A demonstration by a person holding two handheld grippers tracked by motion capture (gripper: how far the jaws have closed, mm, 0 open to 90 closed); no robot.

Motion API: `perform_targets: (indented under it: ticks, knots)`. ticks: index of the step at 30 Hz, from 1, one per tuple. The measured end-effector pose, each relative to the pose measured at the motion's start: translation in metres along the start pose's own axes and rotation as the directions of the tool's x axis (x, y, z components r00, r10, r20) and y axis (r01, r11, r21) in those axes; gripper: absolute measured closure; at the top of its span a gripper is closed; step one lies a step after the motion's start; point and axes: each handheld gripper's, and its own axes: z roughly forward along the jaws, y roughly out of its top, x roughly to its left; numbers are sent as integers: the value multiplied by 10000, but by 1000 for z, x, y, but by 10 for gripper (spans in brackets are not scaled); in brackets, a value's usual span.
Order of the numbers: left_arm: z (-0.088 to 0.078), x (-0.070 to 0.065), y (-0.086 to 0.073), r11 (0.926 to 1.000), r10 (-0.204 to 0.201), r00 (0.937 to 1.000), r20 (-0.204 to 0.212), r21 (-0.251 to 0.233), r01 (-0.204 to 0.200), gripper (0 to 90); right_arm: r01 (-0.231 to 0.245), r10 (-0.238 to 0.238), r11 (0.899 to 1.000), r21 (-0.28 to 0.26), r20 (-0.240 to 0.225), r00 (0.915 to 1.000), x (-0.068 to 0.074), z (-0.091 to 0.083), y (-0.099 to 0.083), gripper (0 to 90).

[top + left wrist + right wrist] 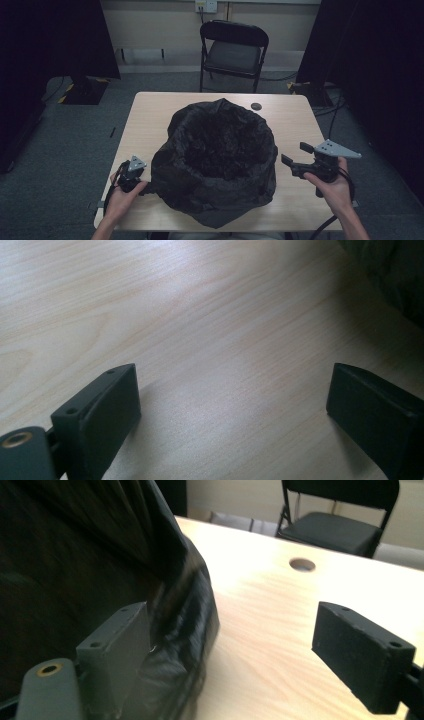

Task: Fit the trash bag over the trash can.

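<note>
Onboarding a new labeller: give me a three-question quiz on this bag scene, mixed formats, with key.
1. True or false: the left gripper has its jaws shut on the black bag.
2. Multiple choice: what stands on the floor beyond the far edge of the table? A) a stool B) a folding chair C) a bin
3. Fill in: the right gripper has its jaws ____, with nothing between them.

Key: 1 false, its jaws are open over bare wood; 2 B; 3 open.
</note>
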Motion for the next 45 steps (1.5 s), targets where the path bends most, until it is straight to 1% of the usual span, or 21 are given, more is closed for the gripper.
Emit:
perform_targets:
  ticks: [4, 7, 14, 16, 21, 23, 25, 28, 30, 32, 35, 37, 38, 40, 43, 45]
  knots:
    - [0, 0, 0, 10000, -25, 10000, -29, 11, 25, 64, -89, 84, 9997, 243, 199, 9998, 1, 9, -14, 151]
    - [0, -1, 0, 10000, -24, 10000, -36, 16, 24, 64, -340, 331, 9988, 338, 261, 9991, 0, 14, -23, 151]
    - [0, -1, 0, 10000, -42, 10000, -39, 13, 42, 63, -737, 700, 9955, 598, 622, 9956, -8, 23, -39, 151]
    - [0, -1, 0, 10000, -40, 10000, -41, 0, 40, 63, -740, 688, 9948, 704, 732, 9949, -10, 25, -44, 151]
    - [0, -1, 0, 10000, -23, 10000, -47, 16, 23, 63, -929, 812, 9902, 1043, 1112, 9905, -20, 32, -56, 150]
    - [0, -1, 0, 10000, -66, 10000, -63, -8, 66, 63, -974, 818, 9879, 1210, 1277, 9884, -23, 35, -61, 150]
    - [0, -1, 0, 10000, -24, 10000, -71, 14, 24, 63, -983, 789, 9857, 1367, 1403, 9870, -26, 38, -65, 150]
    - [0, -1, 0, 10000, -25, 10000, -71, 13, 25, 63, -1005, 722, 9820, 1602, 1737, 9822, -30, 40, -70, 150]
    - [0, -1, 0, 10000, -27, 10000, -70, 11, 27, 63, -1109, 785, 9797, 1667, 1893, 9788, -33, 41, -72, 150]
    - [0, -1, 0, 10000, -22, 10000, -70, 15, 22, 63, -1252, 892, 9764, 1760, 1996, 9758, -36, 41, -75, 150]
    - [0, -1, 0, 10000, -26, 10000, -69, 12, 26, 63, -1557, 1156, 9659, 2070, 1937, 9742, -41, 43, -80, 153]
    - [0, -1, 0, 10000, -47, 10000, -71, -3, 47, 63, -1551, 1067, 9632, 2195, 2175, 9702, -43, 44, -84, 156]
    - [0, -1, 0, 10000, -46, 10000, -71, -3, 46, 63, -1619, 1106, 9606, 2257, 2239, 9683, -45, 44, -85, 154]
    - [0, -1, 0, 10000, -44, 10000, -70, -2, 44, 63, -1769, 1169, 9539, 2424, 2427, 9630, -48, 46, -89, 144]
    - [0, -1, 0, 10000, -47, 10000, -71, -3, 47, 63, -2073, 1313, 9405, 2694, 2748, 9525, -53, 48, -94, 144]
    - [0, -1, 0, 10000, -90, 9999, -99, 4, 90, 63, -2180, 1313, 9359, 2766, 3003, 9448, -55, 48, -97, 144]
